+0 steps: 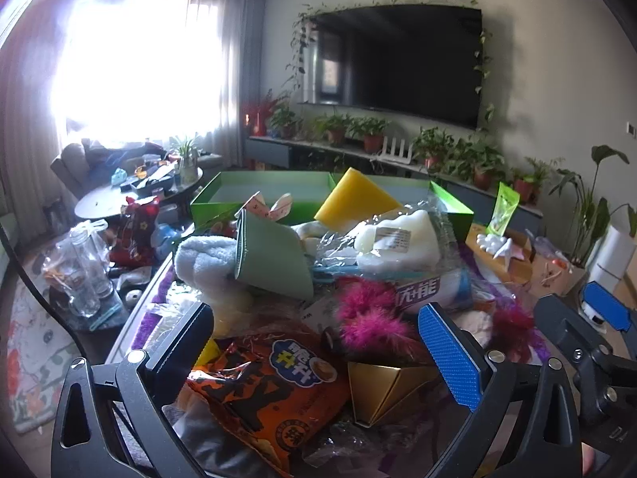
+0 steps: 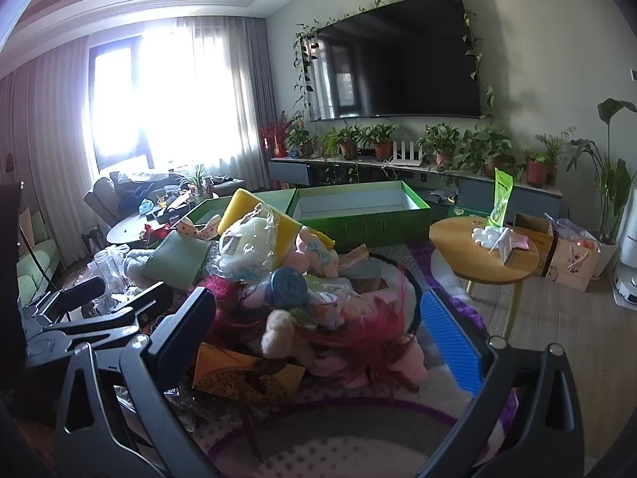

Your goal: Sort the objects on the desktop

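A heap of mixed objects covers the table in front of me, and behind it sit two open green boxes side by side, the left green box (image 1: 260,195) and the right green box (image 2: 364,209), both showing bare floors; I judge them to be where the sorting goes. From there the pile steps down toward me: a yellow sponge block (image 1: 354,199) leaning at the box rim, a wrapped white bundle (image 1: 398,241), a sage-green pouch (image 1: 274,255), magenta feathers (image 1: 368,314), then the nearest pieces.

My left gripper (image 1: 318,352) has its jaws spread wide and holds nothing. Directly between and just below its fingers lies the orange snack packet (image 1: 274,394), its long axis running away from me and a little leftward, so the jaws already straddle its narrow width. A gold paper pyramid (image 1: 384,392) sits touching its right edge, just inside my blue pad.

My right gripper (image 2: 314,344) is also spread and empty, hovering over pink feathers and a plush toy (image 2: 278,332). The left is clearly nearer the packet, so I judge that pick is mine on that side.
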`<state>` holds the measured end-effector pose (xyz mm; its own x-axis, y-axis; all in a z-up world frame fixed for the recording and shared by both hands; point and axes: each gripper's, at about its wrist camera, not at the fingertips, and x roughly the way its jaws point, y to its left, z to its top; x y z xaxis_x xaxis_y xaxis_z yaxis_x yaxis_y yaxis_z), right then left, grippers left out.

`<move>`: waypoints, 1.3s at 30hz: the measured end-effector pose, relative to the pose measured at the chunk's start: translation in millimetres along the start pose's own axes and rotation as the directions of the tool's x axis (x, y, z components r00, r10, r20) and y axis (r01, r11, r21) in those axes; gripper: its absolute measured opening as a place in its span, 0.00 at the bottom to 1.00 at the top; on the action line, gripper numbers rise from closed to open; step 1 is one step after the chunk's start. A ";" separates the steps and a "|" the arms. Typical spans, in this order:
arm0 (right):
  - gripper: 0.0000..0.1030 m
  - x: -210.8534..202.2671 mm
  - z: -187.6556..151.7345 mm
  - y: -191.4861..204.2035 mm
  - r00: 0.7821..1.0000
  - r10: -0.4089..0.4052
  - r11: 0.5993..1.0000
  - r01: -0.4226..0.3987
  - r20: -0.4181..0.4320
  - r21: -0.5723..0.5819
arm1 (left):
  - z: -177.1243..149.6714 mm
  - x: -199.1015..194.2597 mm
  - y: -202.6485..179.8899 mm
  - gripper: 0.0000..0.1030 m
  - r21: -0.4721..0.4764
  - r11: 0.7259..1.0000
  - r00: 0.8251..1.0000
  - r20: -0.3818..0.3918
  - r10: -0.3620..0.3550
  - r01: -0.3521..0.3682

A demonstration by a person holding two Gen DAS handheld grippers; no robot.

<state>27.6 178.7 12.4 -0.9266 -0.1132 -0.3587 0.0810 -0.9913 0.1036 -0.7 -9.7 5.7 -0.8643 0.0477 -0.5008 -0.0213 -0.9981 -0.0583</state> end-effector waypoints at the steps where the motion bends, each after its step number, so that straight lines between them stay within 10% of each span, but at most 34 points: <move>1: 1.00 0.6 0.5 0.4 1.000 0.001 1.000 -0.001 0.000 -0.001 | 1.3 1.4 -1.0 1.00 0.006 1.000 1.000 -0.007 0.004 -0.004; 13: 0.99 11.9 9.2 3.5 1.000 0.004 1.000 -0.004 0.001 -0.014 | 14.3 13.2 3.8 1.00 0.024 1.000 1.000 -0.011 0.007 -0.006; 22: 0.74 33.4 25.9 15.3 0.998 0.055 0.998 -0.056 -0.018 -0.041 | 29.0 26.1 19.8 1.00 -0.023 0.998 0.999 -0.010 -0.052 0.052; 39: 0.55 94.6 38.2 14.9 0.969 0.192 0.981 -0.194 -0.153 0.000 | 42.1 65.7 21.4 0.69 -0.033 0.980 0.977 -0.081 -0.198 0.196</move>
<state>-72.9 155.8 15.5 -0.8266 -0.3098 -0.4698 0.2588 -0.9506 0.1715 -79.1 -29.6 7.9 -0.7995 0.2472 -0.5474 -0.1732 -0.9676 -0.1839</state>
